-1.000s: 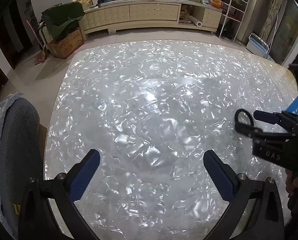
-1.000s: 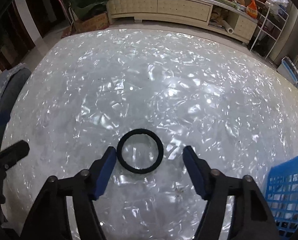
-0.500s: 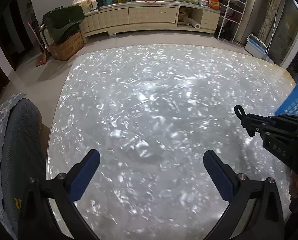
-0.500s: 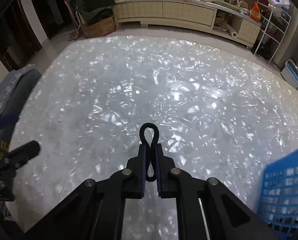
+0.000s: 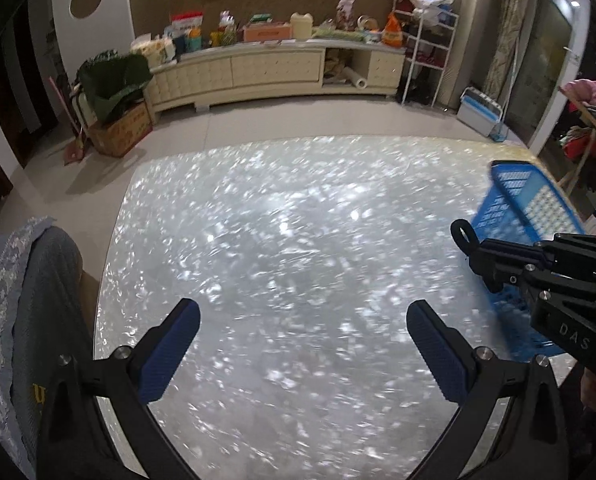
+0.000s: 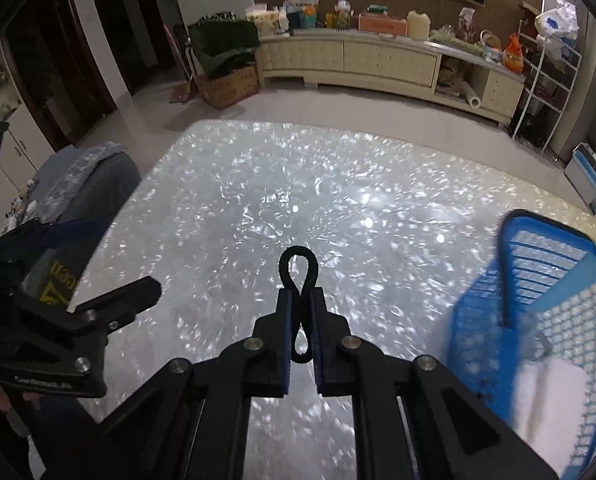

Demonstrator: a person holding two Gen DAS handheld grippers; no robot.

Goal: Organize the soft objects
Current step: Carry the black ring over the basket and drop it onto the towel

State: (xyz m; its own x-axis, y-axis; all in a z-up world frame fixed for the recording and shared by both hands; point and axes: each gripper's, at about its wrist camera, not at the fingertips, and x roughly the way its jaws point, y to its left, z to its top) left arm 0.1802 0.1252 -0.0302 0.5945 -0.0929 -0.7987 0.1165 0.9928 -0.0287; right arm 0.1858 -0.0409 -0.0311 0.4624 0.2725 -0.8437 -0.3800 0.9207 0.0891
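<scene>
My right gripper (image 6: 299, 300) is shut on a black hair tie (image 6: 298, 266), squeezed into a narrow loop that sticks out past the fingertips, held above the shiny white table (image 6: 337, 200). A blue plastic basket (image 6: 557, 280) stands at the right with something white (image 6: 549, 400) inside. My left gripper (image 5: 303, 328) is open and empty above the table's near side. In the left wrist view the right gripper (image 5: 477, 252) with the hair tie (image 5: 462, 232) shows at the right, in front of the basket (image 5: 525, 204).
A chair with grey cloth (image 5: 38, 300) stands at the table's left edge. A cream cabinet (image 5: 274, 72) with clutter lines the far wall. A cardboard box (image 5: 122, 132) and a wire rack (image 5: 429, 60) stand on the floor beyond.
My right gripper closed on the hair tie and lifted it off the table. Both grippers have risen, and the basket has come further into view at the right.
</scene>
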